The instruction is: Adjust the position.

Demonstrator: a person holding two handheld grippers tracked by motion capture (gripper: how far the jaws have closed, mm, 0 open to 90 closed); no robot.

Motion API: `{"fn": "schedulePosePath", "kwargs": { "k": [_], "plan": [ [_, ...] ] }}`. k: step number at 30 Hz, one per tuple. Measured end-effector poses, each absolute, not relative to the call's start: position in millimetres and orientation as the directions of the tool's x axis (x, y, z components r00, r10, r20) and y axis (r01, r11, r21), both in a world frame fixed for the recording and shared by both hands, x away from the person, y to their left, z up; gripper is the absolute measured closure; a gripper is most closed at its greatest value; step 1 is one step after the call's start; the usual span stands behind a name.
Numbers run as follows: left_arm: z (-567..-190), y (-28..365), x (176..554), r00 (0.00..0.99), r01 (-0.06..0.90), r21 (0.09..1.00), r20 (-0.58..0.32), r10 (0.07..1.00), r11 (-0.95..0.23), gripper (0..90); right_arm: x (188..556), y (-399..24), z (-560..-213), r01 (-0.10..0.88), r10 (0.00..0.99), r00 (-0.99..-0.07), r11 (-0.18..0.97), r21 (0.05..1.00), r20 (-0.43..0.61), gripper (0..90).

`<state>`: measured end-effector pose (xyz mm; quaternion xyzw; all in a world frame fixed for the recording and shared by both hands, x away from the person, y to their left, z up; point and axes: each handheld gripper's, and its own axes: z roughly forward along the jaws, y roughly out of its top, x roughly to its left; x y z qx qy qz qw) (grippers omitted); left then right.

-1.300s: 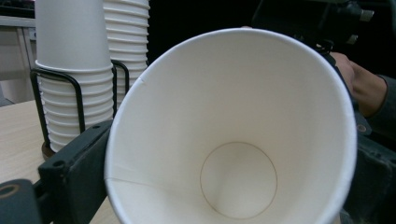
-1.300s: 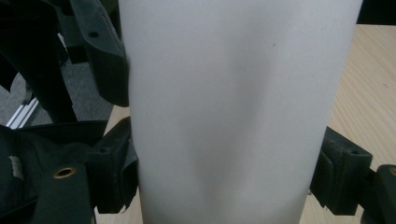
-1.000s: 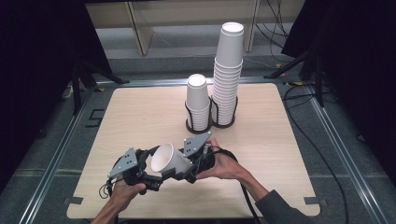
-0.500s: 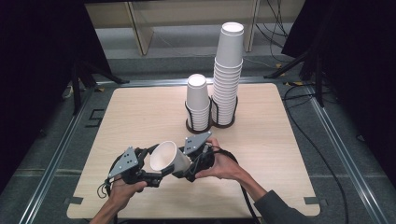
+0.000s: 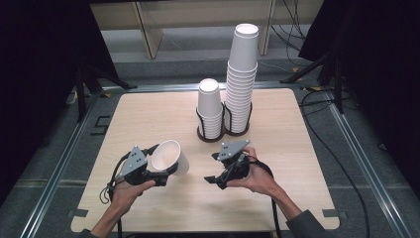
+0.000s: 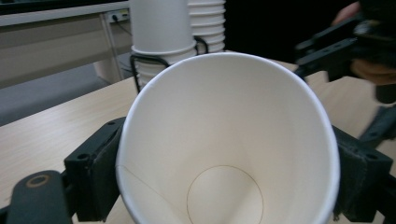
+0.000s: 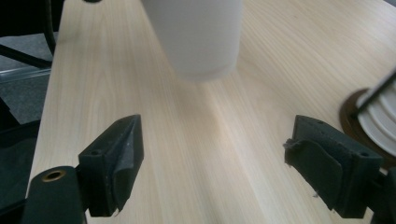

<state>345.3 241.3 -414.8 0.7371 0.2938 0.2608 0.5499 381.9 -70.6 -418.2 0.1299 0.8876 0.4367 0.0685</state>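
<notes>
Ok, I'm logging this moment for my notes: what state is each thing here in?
Paper cup: tipped sideways, clamped in the left gripper, empty inside.
Left gripper: shut on the cup.
Right gripper: open, holding nothing, above the table.
Short cup stack: upright in its holder.
Tall cup stack: upright in its holder.

One loose cup (image 5: pixel 170 156) is sitting between the fingers of the left gripper (image 5: pixel 161 174). Two stacks of cups are standing in one black wire rack (image 5: pixel 224 130) on the bench (image 5: pixel 148 114): a short stack (image 5: pixel 210 108) and a tall stack (image 5: pixel 241 79). The single cups within each stack are sitting too tightly together to count surely. Two grippers are showing, the left one and the right gripper (image 5: pixel 214 167), each being held by one hand, so two hands are coming in, the left hand (image 5: pixel 124 192) and the right hand (image 5: pixel 255 177).
</notes>
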Motion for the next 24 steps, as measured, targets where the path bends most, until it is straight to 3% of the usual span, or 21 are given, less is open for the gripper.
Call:
{"fn": "schedulePosePath", "kwargs": {
  "k": [9, 24],
  "plan": [
    [-417, 254, 372, 0.626, 0.178, 0.96, 0.058, 0.778, -0.215, 12.7, 375, -102, -427, 0.233, 0.408, -0.913, 0.568, 0.789, -0.025, 19.2],
    [-422, 269, 410, 0.519, 0.255, 0.944, 0.047, 0.854, -0.207, 12.5, 362, -113, -439, 0.257, 0.431, -0.902, 0.583, 0.771, -0.025, 19.6]
  ]
}}
